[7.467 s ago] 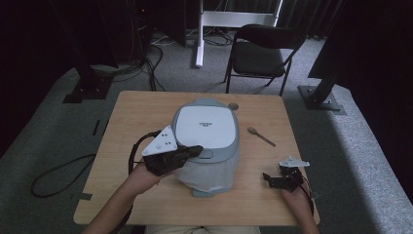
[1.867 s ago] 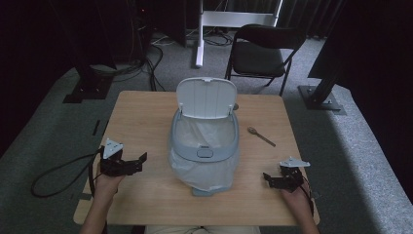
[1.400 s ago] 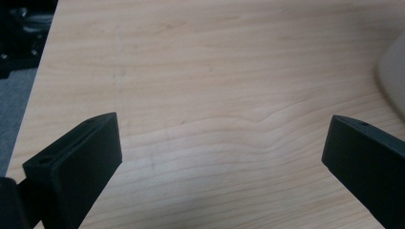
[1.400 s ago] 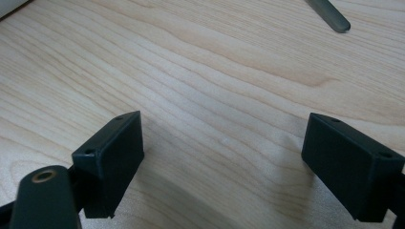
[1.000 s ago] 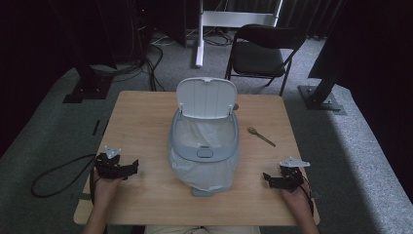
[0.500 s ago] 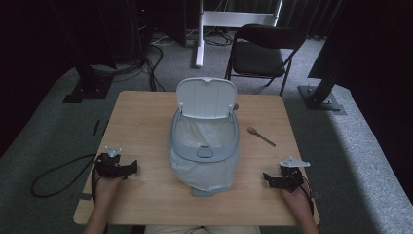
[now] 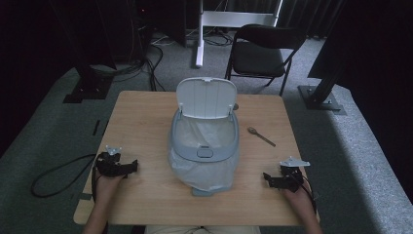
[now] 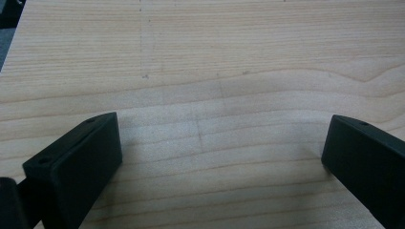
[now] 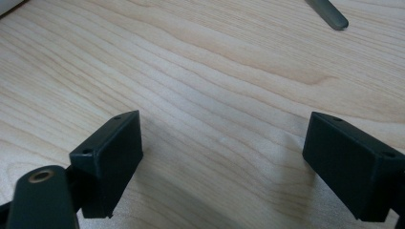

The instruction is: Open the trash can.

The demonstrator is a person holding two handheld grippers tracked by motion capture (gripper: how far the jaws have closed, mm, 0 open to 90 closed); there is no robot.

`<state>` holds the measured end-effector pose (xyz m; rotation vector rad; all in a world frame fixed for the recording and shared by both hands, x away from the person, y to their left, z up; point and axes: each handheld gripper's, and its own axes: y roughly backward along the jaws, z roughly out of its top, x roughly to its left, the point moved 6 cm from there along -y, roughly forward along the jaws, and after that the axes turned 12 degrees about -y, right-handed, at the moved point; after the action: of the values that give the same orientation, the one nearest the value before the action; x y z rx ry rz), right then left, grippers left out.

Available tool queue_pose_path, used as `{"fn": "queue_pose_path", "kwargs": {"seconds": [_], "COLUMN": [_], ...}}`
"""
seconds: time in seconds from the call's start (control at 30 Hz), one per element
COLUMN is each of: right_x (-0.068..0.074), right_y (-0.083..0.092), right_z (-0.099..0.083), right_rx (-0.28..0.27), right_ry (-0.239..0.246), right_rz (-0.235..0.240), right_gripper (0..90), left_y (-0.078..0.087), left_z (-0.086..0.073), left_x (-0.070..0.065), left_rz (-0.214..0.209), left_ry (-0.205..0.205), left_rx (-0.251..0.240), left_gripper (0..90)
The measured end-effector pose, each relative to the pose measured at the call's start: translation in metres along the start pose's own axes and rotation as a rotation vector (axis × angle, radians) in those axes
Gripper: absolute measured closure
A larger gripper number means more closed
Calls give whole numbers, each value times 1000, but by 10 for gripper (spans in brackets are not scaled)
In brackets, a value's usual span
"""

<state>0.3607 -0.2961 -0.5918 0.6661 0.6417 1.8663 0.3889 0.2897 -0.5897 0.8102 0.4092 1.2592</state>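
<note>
High view: pale-blue plastic bin (image 7: 203,146), lid up; left gripper (image 7: 127,167) and right gripper (image 7: 269,178) rest released on wooden counter (image 7: 146,117), probably parked clear.

The right gripper (image 9: 222,164) points down along its two black jaws at the desk (image 9: 205,71), a light wood surface with a flowing grain pattern. The jaws stand wide apart, with bare wood between them and nothing held. Each jaw is a flat rectangular block (small round holes are visible on the upper faces). A round metal fitting (image 9: 40,176) sits on the gripper body at the lower left corner. At the top right edge, the rounded end of a grey-green object (image 9: 329,13) lies on the desk, well apart from the jaws; it is possibly a utensil handle. A pale sliver (image 9: 9,5) crosses the top left corner.
</note>
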Motion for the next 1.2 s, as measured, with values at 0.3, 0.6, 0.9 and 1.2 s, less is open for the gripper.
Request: {"fn": "queue_pose_path", "kwargs": {"seconds": [0.3, 0.6, 0.9, 1.2], "right_x": [3, -3, -5, -9], "right_y": [1, -2, -19, -39], "right_z": [1, 17, 51, 90], "right_rx": [49, 25, 7, -23], "right_ry": [-7, -22, -6, 13], "right_rz": [-19, -2, 5, 4], "right_gripper": [108, 104, 105, 105], "left_y": [0, 0, 0, 0], "left_z": [0, 0, 0, 0], "left_x": [0, -1, -3, -3], "left_rz": [2, 3, -8, -8], "left_ry": [2, 3, -8, -9], "left_rx": [1, 1, 0, -1], "left_gripper": [0, 0, 0, 0]}}
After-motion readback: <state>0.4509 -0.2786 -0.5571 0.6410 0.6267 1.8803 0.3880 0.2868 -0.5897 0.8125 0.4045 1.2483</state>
